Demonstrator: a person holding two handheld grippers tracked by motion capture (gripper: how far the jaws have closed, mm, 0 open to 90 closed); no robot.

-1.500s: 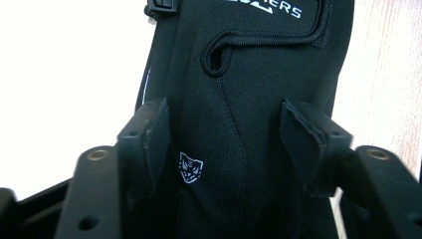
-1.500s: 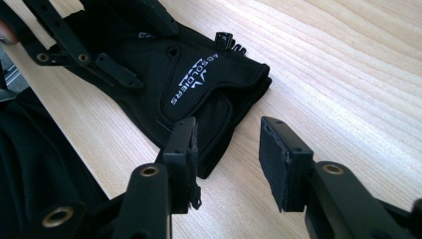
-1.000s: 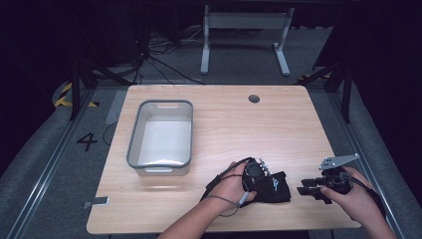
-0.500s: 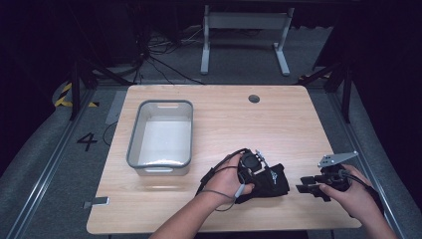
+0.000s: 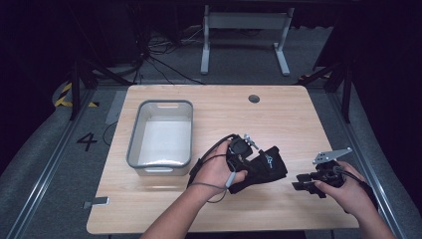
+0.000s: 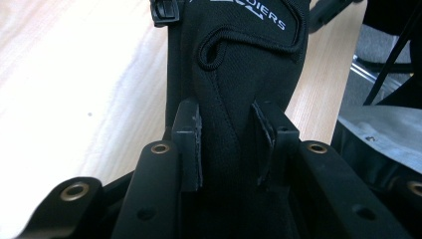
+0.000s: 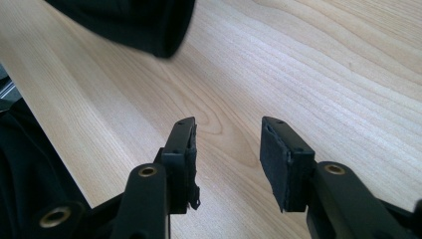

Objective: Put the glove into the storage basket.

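Observation:
A black fabric item (image 5: 268,163) with white lettering and a small buckle hangs just above the table's front middle. My left gripper (image 5: 253,167) is shut on it. In the left gripper view the fabric (image 6: 244,59) runs up between both pads (image 6: 191,144), which pinch a fold of it at my left gripper (image 6: 226,137). My right gripper (image 5: 299,182) hovers low over the wood at the front right, open, a short way right of the fabric. In the right gripper view nothing lies between the jaws of my right gripper (image 7: 226,144), and the fabric's edge (image 7: 134,20) shows at top left.
A white tub with a grey rim (image 5: 133,144) stands left of centre on the wooden table (image 5: 224,109). A round cable hole (image 5: 254,98) sits near the far edge. A cable trails from the left gripper toward the front edge.
My left hand has risen and shifted a little away from the front edge, lifting the black fabric with it. The right gripper has stayed put.

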